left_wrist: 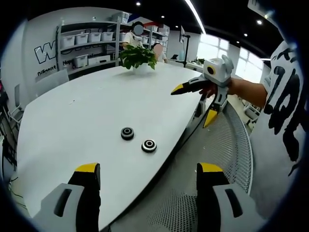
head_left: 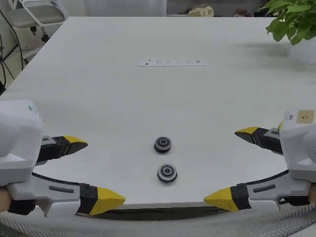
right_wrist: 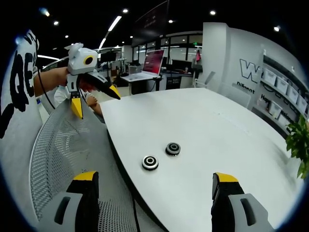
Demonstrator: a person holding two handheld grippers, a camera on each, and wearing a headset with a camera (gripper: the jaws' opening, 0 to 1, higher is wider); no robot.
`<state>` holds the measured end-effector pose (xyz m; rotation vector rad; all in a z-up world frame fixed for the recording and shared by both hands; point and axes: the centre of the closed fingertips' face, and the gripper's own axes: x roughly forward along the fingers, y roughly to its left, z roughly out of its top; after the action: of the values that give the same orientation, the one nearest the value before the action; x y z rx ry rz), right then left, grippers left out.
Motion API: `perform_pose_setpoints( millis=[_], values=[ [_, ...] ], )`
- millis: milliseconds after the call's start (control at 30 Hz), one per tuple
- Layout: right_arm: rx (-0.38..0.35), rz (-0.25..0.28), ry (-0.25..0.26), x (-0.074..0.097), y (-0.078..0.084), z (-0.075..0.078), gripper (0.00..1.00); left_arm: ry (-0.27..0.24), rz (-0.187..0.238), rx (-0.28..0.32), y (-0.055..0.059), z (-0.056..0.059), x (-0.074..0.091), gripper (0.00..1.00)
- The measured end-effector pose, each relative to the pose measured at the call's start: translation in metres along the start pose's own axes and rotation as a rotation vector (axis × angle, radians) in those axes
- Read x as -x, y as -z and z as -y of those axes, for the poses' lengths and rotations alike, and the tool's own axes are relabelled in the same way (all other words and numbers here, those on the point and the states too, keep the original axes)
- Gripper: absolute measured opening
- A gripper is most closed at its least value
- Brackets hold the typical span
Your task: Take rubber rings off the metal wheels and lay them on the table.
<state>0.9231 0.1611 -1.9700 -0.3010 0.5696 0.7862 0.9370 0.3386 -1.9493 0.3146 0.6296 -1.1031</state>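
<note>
One table (head_left: 148, 89), white, no loose ring laid on it. Two sets of tongs, left tongs (head_left: 104, 172) and right tongs (head_left: 220, 165), both spread wide, empty. Two metal wheels, far wheel (head_left: 163, 144) and near wheel (head_left: 167, 173), between them, near the table's front edge, untouched. Rubber rings (head_left: 159, 173) apparently still fitted; whole task left.

Two metal wheels (head_left: 163, 144) (head_left: 167, 173) with black rubber rings still on, lying flat, close together near table (head_left: 123, 98) front edge.

the right hand-held gripper (right_wrist: 155, 180) holds its jaws wide apart, empty. near the surface (right_wrist: 217, 121) edge lie the nearer wheel (right_wrist: 150, 162) and farther wheel (right_wrist: 173, 149), just apart. the left hand-held gripper (right_wrist: 96, 105) gapes beyond that edge.
</note>
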Motion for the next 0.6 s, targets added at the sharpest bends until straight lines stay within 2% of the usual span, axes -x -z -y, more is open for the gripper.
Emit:
perform_pose_setpoints(
  millis=[333, 600],
  values=[
    [-0.009, -0.001, 0.002, -0.001, 0.001, 0.004, 0.97, 0.000, 0.008, 0.002, -0.004, -0.004, -0.002, 0.79],
    [0.019, 0.006, -0.001, -0.007, -0.009, 0.007, 0.97, -0.018, 0.007, 0.007, -0.003, -0.013, 0.003, 0.79]
  ],
)
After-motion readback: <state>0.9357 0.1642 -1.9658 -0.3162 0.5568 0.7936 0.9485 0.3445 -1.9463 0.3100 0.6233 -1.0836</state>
